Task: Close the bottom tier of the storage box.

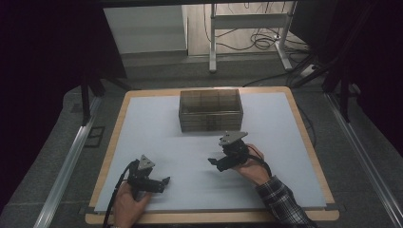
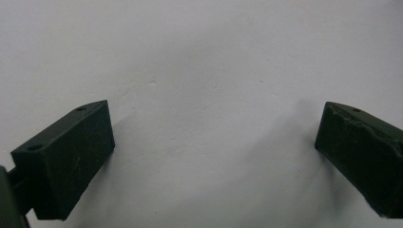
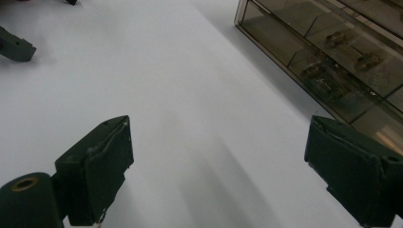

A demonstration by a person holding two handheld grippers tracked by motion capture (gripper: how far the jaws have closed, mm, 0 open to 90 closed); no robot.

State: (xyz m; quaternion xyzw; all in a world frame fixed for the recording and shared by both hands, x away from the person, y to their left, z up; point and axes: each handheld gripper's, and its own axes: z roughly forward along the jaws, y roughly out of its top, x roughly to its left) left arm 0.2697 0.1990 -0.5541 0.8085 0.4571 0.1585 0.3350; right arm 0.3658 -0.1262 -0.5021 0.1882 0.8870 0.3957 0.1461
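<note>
Both jaws wide, empty — left hand-held gripper (image 1: 159, 182), right hand-held gripper (image 1: 215, 162) — clear box (image 1: 210, 110) lies crosswise

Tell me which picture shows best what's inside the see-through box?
The right gripper view: the clear compartmented box is close there, so its dividers and small metal parts show. The high view shows the whole box far off on the white mat, contents unreadable. The left gripper view faces bare mat.

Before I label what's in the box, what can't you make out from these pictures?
- Small parts in the clear box, right gripper view: blurred behind tinted walls, unidentifiable.
- Box's far end: cut off by that view's top and right edges.
- Box compartments, high view: too small and dim to see contents.
- Left gripper: its view offers bare white mat, no box.
</note>
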